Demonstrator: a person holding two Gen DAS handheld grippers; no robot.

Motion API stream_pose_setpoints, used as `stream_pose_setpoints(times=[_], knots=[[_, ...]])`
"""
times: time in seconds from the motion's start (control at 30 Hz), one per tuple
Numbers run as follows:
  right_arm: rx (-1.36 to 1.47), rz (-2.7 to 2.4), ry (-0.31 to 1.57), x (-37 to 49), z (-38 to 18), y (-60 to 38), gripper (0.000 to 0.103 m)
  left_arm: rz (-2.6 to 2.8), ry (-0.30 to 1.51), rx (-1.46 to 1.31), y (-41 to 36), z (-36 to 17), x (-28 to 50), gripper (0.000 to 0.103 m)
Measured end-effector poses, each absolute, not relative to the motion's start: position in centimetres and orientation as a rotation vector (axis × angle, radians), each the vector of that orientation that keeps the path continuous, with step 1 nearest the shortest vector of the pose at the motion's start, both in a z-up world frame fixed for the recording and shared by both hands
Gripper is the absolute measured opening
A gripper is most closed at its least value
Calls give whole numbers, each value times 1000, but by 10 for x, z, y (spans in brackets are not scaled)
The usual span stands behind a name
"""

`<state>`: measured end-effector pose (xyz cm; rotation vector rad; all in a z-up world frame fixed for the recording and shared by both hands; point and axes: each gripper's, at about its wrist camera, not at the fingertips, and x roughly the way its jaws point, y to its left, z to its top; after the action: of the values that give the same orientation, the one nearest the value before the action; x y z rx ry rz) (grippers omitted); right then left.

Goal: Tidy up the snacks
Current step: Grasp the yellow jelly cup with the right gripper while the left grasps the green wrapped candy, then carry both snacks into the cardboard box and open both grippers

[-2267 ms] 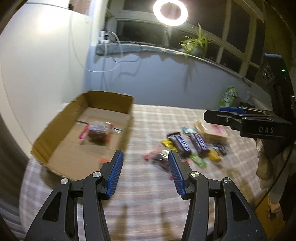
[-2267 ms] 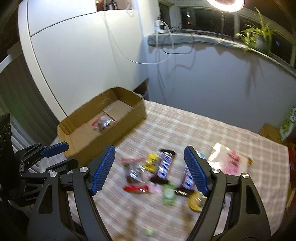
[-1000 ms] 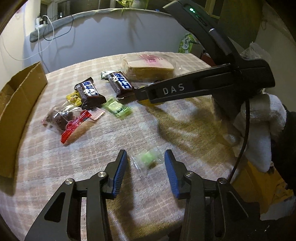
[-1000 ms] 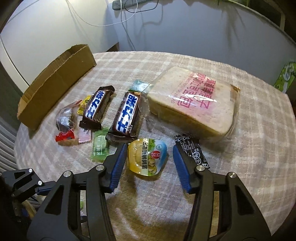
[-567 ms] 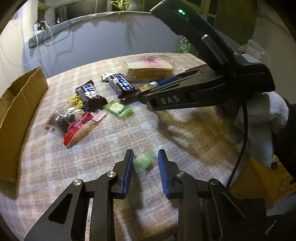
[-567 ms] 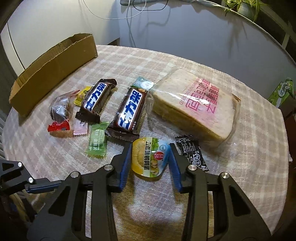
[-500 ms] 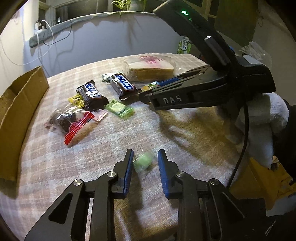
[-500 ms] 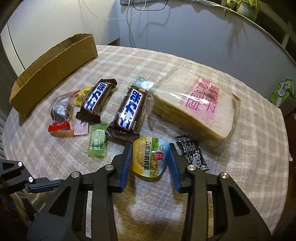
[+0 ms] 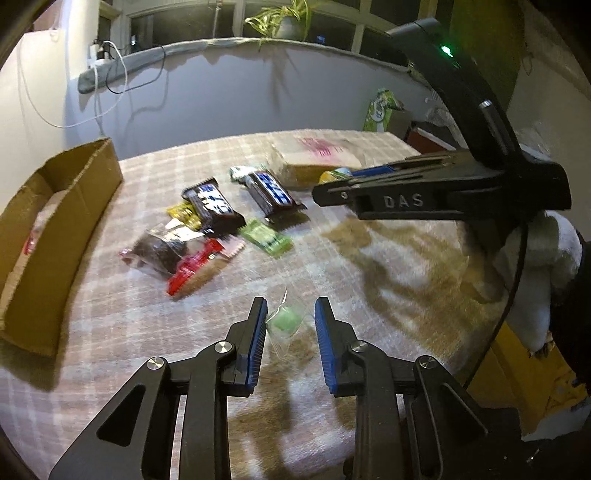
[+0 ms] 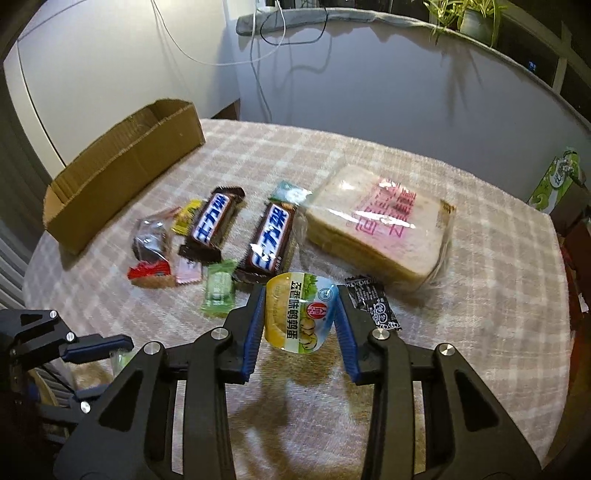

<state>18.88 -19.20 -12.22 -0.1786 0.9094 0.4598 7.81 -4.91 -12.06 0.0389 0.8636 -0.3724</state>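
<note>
My left gripper (image 9: 290,325) is shut on a small clear-wrapped green candy (image 9: 284,321), lifted off the checked tablecloth. My right gripper (image 10: 301,314) is shut on a round yellow quail-egg cup (image 10: 297,314) and holds it above the table; it also shows in the left wrist view (image 9: 332,175). Two dark chocolate bars (image 10: 214,221) (image 10: 271,240), a green candy (image 10: 218,291), a bagged brown cake (image 10: 149,236), a black sachet (image 10: 371,302) and a bread loaf pack (image 10: 376,229) lie on the table. The cardboard box (image 10: 122,166) stands at the left.
Small yellow (image 10: 186,214), pink (image 10: 188,273) and red (image 10: 147,271) wrappers lie among the snacks. A green carton (image 10: 557,181) stands beyond the table's right edge. A grey wall and a sill with a plant (image 9: 284,18) run behind the table.
Both grippers rose and drew back, each carrying its snack: the green candy and the egg cup are off the table. The box shows more in both views.
</note>
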Motion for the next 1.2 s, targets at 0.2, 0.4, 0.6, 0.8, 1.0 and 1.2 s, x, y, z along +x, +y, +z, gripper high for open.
stream_pose_setpoints(times=[0.2, 0.4, 0.6, 0.8, 1.0, 1.2], knots=[[-175, 477, 871, 184, -103, -183, 38, -336, 826, 11, -32, -106, 80, 25], [-179, 510, 835, 182, -86, -166, 38, -292, 785, -12, -8, -91, 82, 25], [-184, 546, 808, 184, -74, -141, 38, -245, 758, -27, 14, -82, 84, 25], [-193, 586, 790, 189, -64, -114, 38, -196, 733, -41, 40, -74, 87, 25], [-202, 630, 776, 194, -57, -83, 38, -143, 709, -61, 66, -66, 90, 25], [-214, 674, 760, 198, -50, -50, 38, -92, 691, -78, 92, -61, 94, 25]])
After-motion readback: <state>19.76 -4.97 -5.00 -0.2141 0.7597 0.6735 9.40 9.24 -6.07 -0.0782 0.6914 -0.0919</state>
